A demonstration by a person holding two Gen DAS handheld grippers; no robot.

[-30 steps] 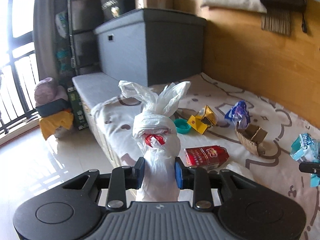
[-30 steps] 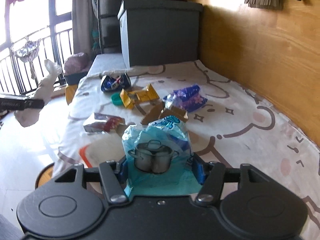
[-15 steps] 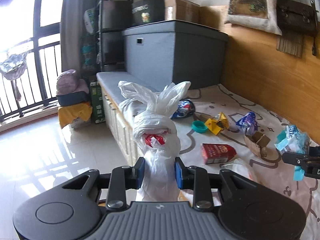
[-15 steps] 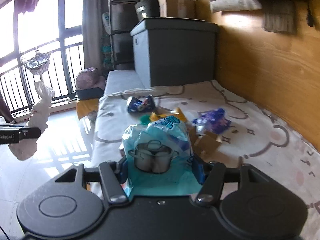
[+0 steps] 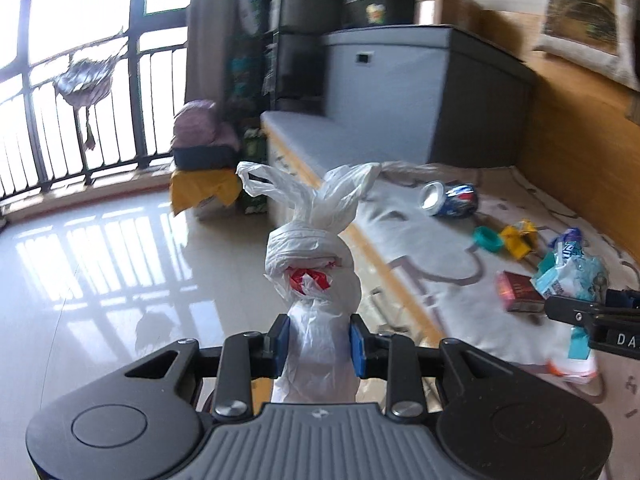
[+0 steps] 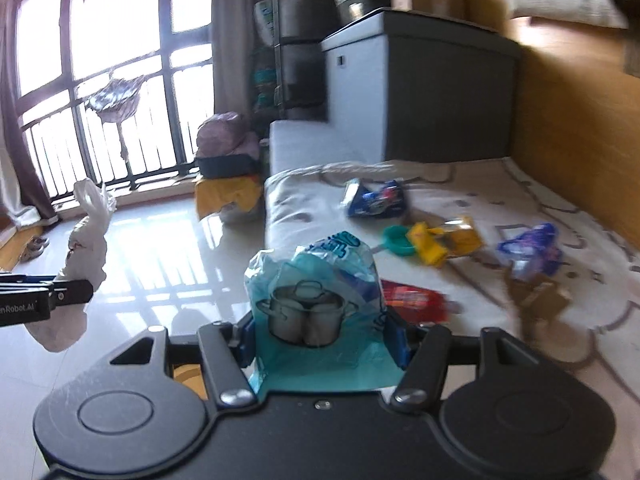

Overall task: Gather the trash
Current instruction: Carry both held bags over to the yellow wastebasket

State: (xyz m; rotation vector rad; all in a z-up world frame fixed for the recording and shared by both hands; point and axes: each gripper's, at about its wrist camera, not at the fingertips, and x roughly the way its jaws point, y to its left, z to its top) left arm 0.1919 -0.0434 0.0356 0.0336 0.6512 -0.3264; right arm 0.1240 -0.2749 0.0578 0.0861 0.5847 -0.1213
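My left gripper [image 5: 319,340] is shut on a knotted white plastic bag [image 5: 316,272] with a red mark, held over the shiny floor beside the bed. In the right wrist view that bag [image 6: 86,248] hangs at the far left. My right gripper [image 6: 322,338] is shut on a light blue wrapper [image 6: 316,300] printed with a pot; the same wrapper [image 5: 572,276] shows at the right of the left wrist view. On the bed sheet [image 6: 520,208] lie a crushed blue can [image 6: 374,198], a teal cap [image 6: 396,238], a yellow wrapper [image 6: 448,240], a purple wrapper [image 6: 532,250], a red packet [image 6: 412,300] and a piece of cardboard [image 6: 540,300].
A grey storage box [image 6: 420,88] stands at the head of the bed against the wooden wall [image 6: 580,120]. Bundles and a yellow cloth [image 6: 228,196] sit on the floor near the balcony railing [image 6: 100,152]. The tiled floor [image 5: 100,260] lies to the left of the bed.
Both grippers have swung left, away from the bed and toward the floor and window, each still gripping its item. The trash on the sheet has slid to the right of both views.
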